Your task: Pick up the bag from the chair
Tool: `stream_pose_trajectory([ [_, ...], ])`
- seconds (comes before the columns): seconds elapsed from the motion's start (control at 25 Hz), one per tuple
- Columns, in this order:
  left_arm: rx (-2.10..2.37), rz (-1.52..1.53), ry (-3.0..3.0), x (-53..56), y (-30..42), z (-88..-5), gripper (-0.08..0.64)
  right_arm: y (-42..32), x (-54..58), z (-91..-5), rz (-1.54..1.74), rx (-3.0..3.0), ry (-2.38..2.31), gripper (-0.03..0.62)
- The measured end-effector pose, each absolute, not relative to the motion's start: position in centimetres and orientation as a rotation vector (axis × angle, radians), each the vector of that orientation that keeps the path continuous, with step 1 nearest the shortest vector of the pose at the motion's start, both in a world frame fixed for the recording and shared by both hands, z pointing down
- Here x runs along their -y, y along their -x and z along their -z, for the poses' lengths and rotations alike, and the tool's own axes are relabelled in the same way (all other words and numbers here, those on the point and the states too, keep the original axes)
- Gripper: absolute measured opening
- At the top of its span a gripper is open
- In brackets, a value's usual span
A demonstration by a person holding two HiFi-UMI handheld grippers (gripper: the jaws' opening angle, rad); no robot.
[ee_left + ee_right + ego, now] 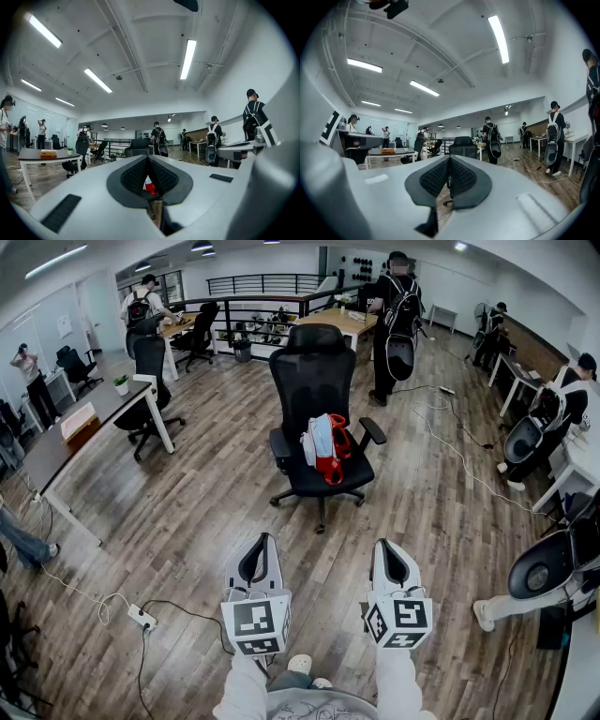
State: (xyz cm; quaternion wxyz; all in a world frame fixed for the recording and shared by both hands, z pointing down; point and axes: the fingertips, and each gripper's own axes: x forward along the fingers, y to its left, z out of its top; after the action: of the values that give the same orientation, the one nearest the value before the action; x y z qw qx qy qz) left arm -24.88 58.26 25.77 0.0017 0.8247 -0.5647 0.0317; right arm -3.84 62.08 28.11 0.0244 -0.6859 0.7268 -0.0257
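A red, white and pale blue bag (pixel 325 448) lies on the seat of a black office chair (pixel 315 381) in the middle of the wooden floor. Both grippers hover well short of the chair, pointing toward it. My left gripper (pixel 265 538) is shut with nothing in it, and so is my right gripper (pixel 382 545). In the left gripper view, a sliver of the red bag (pixel 150 187) shows below the closed tips of the left gripper (pixel 148 159). The right gripper view shows the chair (pixel 463 143) straight ahead beyond the right gripper (pixel 449 158).
A long desk (pixel 56 451) with a box stands at left, with another black chair (pixel 150 409) beside it. A power strip (pixel 141 617) and cables lie on the floor near left. People with backpacks stand behind the chair (pixel 398 315) and along the right (pixel 553 568).
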Motion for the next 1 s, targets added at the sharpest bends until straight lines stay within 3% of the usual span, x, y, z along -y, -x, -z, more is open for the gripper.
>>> stream_pose_trajectory([
  [1.0, 1.703, -0.123, -2.609, -50.1, 25.2, -27.6, 0.006, 5.0, -54.3, -30.0, 0.084, -2.260, 2.145, 0.009],
])
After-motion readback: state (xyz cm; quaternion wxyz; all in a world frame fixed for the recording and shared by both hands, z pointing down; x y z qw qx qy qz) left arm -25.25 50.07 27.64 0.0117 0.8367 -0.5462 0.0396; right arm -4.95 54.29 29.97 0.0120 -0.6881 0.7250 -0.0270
